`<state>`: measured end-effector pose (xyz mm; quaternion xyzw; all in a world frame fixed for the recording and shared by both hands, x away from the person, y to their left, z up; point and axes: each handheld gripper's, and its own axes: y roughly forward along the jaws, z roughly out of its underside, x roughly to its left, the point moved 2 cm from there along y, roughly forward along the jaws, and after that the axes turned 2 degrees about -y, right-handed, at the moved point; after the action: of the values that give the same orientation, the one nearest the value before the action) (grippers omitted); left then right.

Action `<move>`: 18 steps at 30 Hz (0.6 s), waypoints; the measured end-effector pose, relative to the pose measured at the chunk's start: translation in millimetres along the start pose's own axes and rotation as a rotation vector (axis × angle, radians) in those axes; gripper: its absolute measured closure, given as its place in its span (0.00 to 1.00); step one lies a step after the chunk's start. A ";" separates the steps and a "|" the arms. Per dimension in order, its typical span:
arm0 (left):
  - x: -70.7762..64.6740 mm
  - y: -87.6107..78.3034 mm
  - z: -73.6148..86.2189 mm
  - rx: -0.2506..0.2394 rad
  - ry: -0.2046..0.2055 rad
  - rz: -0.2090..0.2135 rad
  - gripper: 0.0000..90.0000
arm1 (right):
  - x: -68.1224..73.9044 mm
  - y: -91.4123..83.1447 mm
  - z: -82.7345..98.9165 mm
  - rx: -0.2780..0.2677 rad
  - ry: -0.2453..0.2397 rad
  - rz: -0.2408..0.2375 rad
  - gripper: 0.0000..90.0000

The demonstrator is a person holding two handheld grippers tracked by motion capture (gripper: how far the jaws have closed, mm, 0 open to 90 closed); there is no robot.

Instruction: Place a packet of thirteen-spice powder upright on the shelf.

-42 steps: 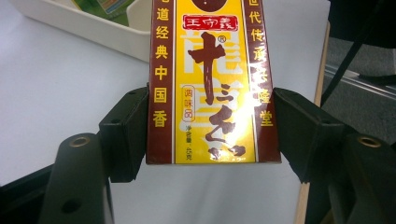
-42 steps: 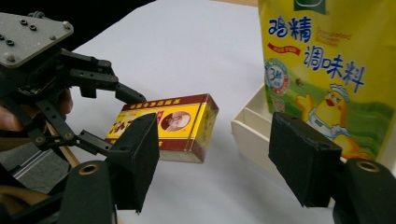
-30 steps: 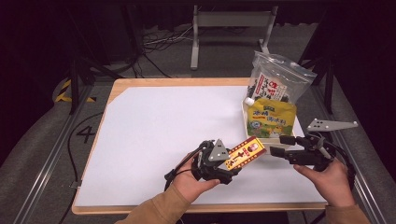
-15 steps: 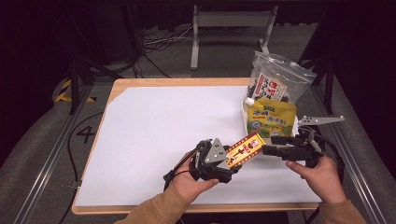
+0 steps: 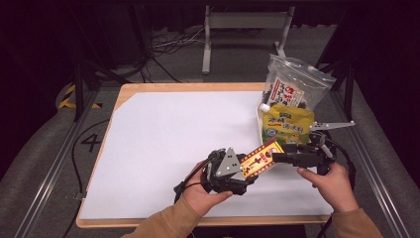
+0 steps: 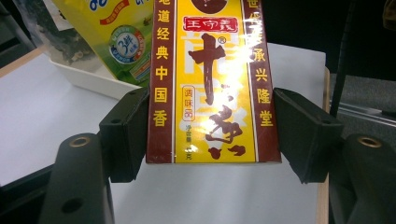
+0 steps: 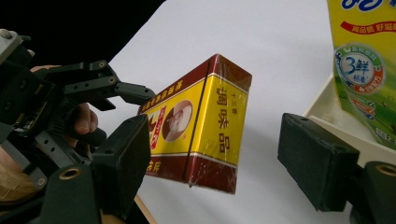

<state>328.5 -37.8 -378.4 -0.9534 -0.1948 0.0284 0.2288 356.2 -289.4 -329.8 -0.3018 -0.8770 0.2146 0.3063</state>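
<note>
The left gripper (image 5: 246,171) holds the red-and-yellow cellophane-wrapped seasoning box (image 5: 260,158) above the white-covered wooden counter (image 5: 163,139), near its front right. In the left gripper view the two black jaws press flat on the box's (image 6: 215,84) long red sides, so the grip is firm and square, with the jaws standing well apart because the box is wide.

What has changed is on the other side. A second ago the right gripper (image 5: 280,157) hung off to the right, clear of the box; now it has come in leftwards and slightly lower, and its tips sit at the box's free end. Its jaws have just been opening, and in the right gripper view they stand wide, one on each side of the box's (image 7: 201,126) near end, with visible gaps, so neither pad touches it yet.

That reads as a hand-over being set up: the right jaws are placed to close on the free end while the left ones keep the box steady. Behind the hands, the yellow-and-green pouch (image 5: 287,124) and the clear zip bag of dark contents (image 5: 292,87) stand in a white tray (image 5: 259,117) at the counter's right edge, which looks like where the box belongs.
</note>
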 end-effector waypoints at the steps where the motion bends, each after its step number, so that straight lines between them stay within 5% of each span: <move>1: -0.3 -0.1 -0.1 -0.004 0.005 -0.001 0.36 | -0.1 0.9 0.0 0.002 -0.001 -0.001 0.28; 10: -1.0 -0.9 -1.0 -0.018 0.017 -0.004 0.36 | 2.5 8.3 -1.6 0.017 -0.008 -0.014 0.33; 18: 1.1 0.8 1.1 0.006 0.024 -0.017 0.36 | 8.7 12.2 -4.7 0.030 -0.037 -0.015 0.51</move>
<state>329.7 -37.5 -379.7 -0.9512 -0.2002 0.0154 0.2343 358.7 -273.8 -329.7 -0.2867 -0.8813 0.2310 0.2963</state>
